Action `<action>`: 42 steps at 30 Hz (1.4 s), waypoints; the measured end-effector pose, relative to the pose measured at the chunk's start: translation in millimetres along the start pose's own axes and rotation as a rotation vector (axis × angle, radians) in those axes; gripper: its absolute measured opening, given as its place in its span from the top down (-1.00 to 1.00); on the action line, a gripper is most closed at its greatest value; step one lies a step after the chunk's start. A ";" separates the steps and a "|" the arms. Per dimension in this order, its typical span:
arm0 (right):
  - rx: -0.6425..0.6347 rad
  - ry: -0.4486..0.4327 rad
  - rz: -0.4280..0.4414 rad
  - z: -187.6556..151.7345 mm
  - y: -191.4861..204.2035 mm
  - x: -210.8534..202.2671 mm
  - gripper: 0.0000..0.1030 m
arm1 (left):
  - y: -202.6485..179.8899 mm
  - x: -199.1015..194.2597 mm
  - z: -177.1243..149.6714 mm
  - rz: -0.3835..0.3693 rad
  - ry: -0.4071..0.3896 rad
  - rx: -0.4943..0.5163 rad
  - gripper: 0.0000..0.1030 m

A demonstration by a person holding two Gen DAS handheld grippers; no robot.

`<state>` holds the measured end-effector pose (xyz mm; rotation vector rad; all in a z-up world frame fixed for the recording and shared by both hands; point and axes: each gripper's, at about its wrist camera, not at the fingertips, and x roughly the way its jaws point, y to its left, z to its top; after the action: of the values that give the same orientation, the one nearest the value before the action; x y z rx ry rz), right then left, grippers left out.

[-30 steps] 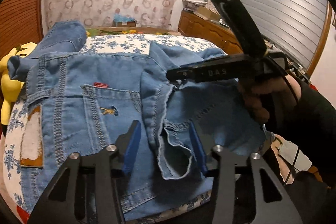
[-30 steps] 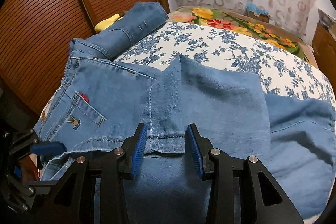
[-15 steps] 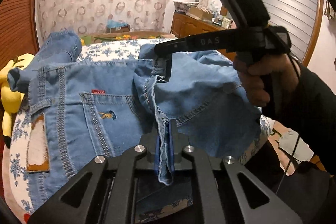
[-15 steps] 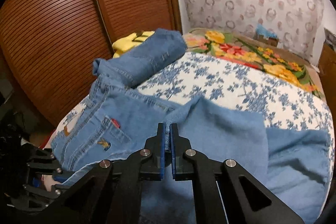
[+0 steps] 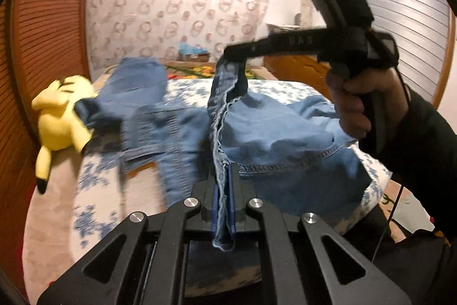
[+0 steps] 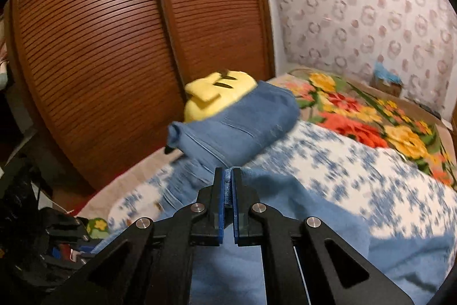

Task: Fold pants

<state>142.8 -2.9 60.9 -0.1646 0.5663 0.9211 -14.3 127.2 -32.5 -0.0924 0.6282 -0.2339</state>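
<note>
1. Now my left tool [image 5: 223,207] pinches the jeans [image 5: 285,150] hem, raised over the bed [image 5: 94,207].
2. My right tool [image 6: 227,190] pinches the same denim edge beside the yellow plush [image 6: 217,96].

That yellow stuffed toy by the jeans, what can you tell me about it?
The yellow plush toy is soft and fuzzy-looking, with dark slit eyes and a long ear tipped black hanging toward the bed's near edge. It lies on its side at the bed's edge nearest the brown slatted wardrobe doors. A rolled leg of the blue jeans rests against it and partly covers it. Neither claw touches it.
</note>
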 end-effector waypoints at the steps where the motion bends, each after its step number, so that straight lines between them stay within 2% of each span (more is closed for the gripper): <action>1: -0.012 0.003 0.007 2.7 6.1 6.6 0.92 | 5.5 -1.2 -2.1 0.012 0.003 -0.006 0.87; 7: -0.058 0.033 0.045 14.8 35.0 50.0 0.92 | 34.8 -9.5 -14.3 0.063 0.014 -0.051 0.87; 12: -0.055 0.078 0.055 22.3 38.0 84.9 0.92 | 53.0 -3.3 -19.8 0.108 0.048 -0.094 0.86; 14: -0.046 0.089 0.053 22.9 38.0 92.5 0.91 | 56.2 -1.3 -21.6 0.111 0.053 -0.104 0.79; 17: -0.048 0.085 0.045 25.9 37.8 91.7 0.65 | 57.9 0.5 -21.0 0.131 0.059 -0.109 0.67; 18: -0.052 0.074 0.033 27.5 38.4 87.7 0.53 | 58.0 1.1 -20.5 0.132 0.059 -0.107 0.63; 21: -0.045 0.038 -0.003 28.5 35.4 77.4 0.39 | 55.8 -1.1 -17.8 0.136 0.045 -0.095 0.35; 23: -0.040 0.021 -0.020 25.2 28.7 64.7 0.32 | 55.8 -2.8 -15.3 0.131 0.032 -0.095 -0.08; 24: -0.039 0.010 -0.032 21.7 26.3 57.6 0.31 | 53.6 -4.9 -13.2 0.127 0.018 -0.088 -0.16; 25: -0.037 -0.004 -0.041 17.7 20.3 47.9 0.31 | 52.1 -5.7 -11.9 0.127 0.013 -0.085 -0.37; 26: -0.033 -0.015 -0.052 12.9 14.3 38.7 0.31 | 49.2 -6.6 -9.6 0.125 0.002 -0.078 -0.50; 37: 0.058 -0.001 -0.256 -66.3 -59.3 -49.4 0.30 | 15.9 20.4 7.6 0.087 -0.009 -0.038 -0.50; 42: 0.104 0.031 -0.314 -99.9 -68.8 -70.0 0.30 | -4.7 42.3 11.7 0.048 0.020 -0.011 -0.50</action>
<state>125.0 -130.8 6.7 -0.1685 0.5957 0.5837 24.9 112.5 -46.4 -0.0857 0.6507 -0.1850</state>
